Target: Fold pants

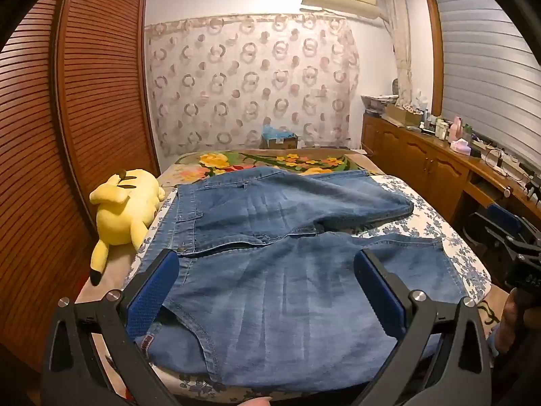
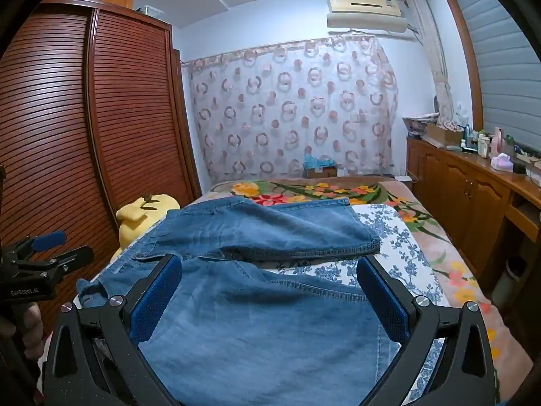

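Blue denim pants (image 1: 270,253) lie spread on the bed, waistband to the left, one leg stretched to the far right, the near leg across the front. They also show in the right wrist view (image 2: 263,304). My left gripper (image 1: 267,264) is open, its blue-padded fingers (image 1: 155,291) wide apart above the near leg, holding nothing. My right gripper (image 2: 270,270) is open too, hovering over the near leg's hem end. The right gripper shows at the right edge of the left wrist view (image 1: 517,247); the left gripper shows at the left edge of the right wrist view (image 2: 44,257).
A yellow plush toy (image 1: 125,209) lies on the bed's left side by the wooden slatted wardrobe (image 1: 67,135). A floral blanket (image 1: 270,160) covers the far end of the bed. A wooden counter (image 1: 456,155) with bottles runs along the right wall.
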